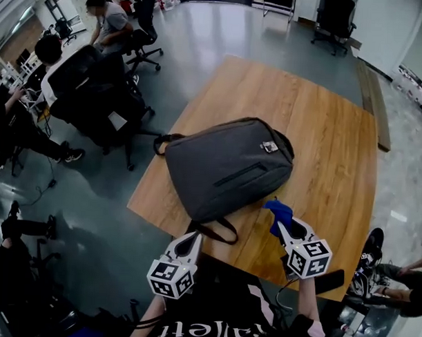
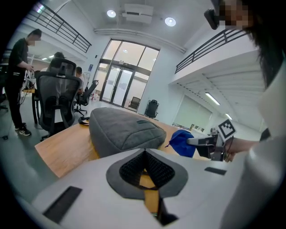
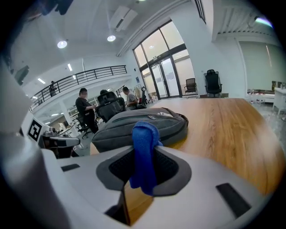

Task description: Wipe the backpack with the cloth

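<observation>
A grey backpack lies flat on the wooden table, its loop strap trailing toward me. My right gripper is shut on a blue cloth, held just off the backpack's near right corner. In the right gripper view the cloth hangs bunched between the jaws, with the backpack ahead. My left gripper hovers at the table's near edge by the strap, jaws together and empty. The left gripper view shows the backpack ahead and the cloth at right.
Black office chairs and seated people fill the floor left of the table. Another black chair stands far back. A person's shoe is on the floor beyond the table's right corner.
</observation>
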Available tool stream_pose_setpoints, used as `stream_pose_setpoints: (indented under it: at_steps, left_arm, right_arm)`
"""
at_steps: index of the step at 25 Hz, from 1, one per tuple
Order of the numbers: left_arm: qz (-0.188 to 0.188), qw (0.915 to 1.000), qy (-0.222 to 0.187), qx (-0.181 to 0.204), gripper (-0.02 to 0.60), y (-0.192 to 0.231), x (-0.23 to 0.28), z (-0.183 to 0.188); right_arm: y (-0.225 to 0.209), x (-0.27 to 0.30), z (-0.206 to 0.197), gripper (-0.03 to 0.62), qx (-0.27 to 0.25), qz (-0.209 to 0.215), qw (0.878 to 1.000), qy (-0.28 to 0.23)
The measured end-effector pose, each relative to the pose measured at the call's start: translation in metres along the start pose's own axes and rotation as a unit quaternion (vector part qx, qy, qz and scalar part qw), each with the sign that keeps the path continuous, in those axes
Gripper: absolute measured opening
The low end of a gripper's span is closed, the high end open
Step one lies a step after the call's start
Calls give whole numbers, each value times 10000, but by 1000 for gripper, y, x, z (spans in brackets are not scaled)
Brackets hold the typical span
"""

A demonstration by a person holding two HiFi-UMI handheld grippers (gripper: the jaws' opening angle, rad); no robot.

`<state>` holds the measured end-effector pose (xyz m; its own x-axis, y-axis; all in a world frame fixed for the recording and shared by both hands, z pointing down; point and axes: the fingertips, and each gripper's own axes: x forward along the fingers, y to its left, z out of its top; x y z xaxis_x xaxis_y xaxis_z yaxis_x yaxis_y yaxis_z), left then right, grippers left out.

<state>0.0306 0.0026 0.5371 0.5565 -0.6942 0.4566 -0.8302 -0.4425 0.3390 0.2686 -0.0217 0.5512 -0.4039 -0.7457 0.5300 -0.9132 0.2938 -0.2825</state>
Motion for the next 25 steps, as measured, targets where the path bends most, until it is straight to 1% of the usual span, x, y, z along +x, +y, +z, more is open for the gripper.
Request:
stream_pose_setpoints:
  at_steps: [3,5,11,16,21,25]
  left_arm:
    - [128,9999,-32,-14,-2,7,-16,-3]
    - [132,9999,-82,9,-2,9,-23,-1]
    - [-134,9996,-221,148,-2,12,-50,5]
    - [-296,9986,-267,344,-2,34,-100,-3]
    - [-328,9987,-283,265,-2,68,-153,-25]
    - [-467,9984,-203,247,-2,82,-177,-44]
  right_arm:
    - [18,-4,-17,104,298,130,9995,21]
    - [32,-8,-24,104,431,154,9990,4]
    - [77,-22,-41,104,730,140,9972,-104]
    - [121,-37,-38,104,1306,32,9897,-583]
    - [177,-50,-45,104,1525,-25,9842,-898]
    - [214,-61,-56,104,1740,-14,9782,-1132]
